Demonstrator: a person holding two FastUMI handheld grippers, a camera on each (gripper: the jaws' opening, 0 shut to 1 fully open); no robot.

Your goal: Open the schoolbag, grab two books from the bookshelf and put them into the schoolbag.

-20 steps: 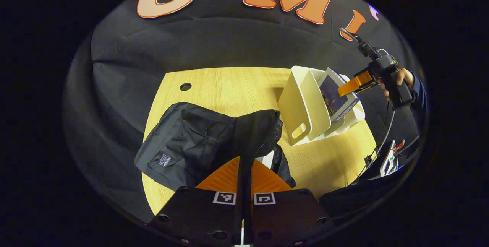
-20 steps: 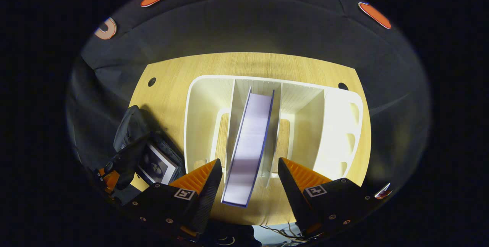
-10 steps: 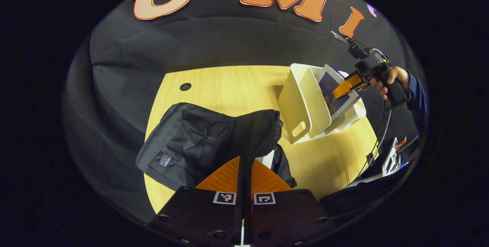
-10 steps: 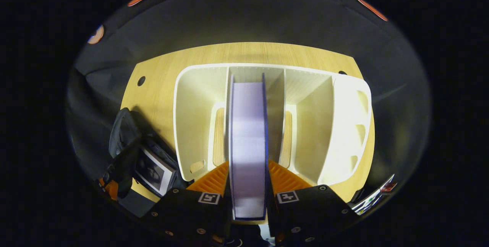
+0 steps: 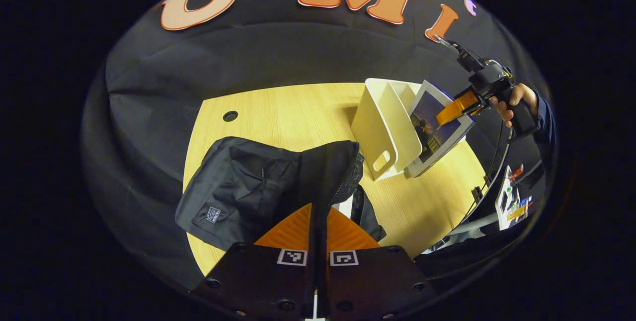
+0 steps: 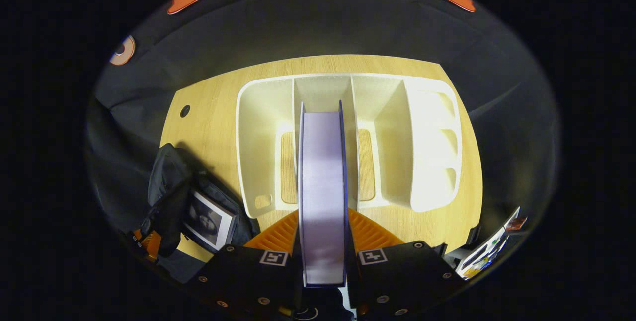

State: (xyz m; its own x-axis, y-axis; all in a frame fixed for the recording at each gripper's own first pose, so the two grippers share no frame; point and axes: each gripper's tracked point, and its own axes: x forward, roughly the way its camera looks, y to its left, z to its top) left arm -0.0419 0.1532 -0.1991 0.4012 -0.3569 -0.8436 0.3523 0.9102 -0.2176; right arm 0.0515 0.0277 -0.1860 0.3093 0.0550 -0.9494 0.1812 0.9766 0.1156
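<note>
Lifted since a moment ago, the second book (image 6: 323, 197) rises from the bookshelf (image 6: 258, 127), clenched in the right tongs (image 6: 323, 234), while the left tongs (image 5: 318, 226) pinch the schoolbag (image 5: 248, 187) open near the counter's (image 5: 298, 112) front edge, one book (image 6: 207, 217) already inside.

The left gripper (image 5: 318, 221) sat low in its frame, fingers pressed together. The right gripper (image 6: 323, 226), hand-held (image 5: 512, 105), was clamped.

Bare table (image 5: 422, 201) lies between bookshelf (image 5: 380, 127) and schoolbag (image 5: 258, 187) (whose mouth gapes).
</note>
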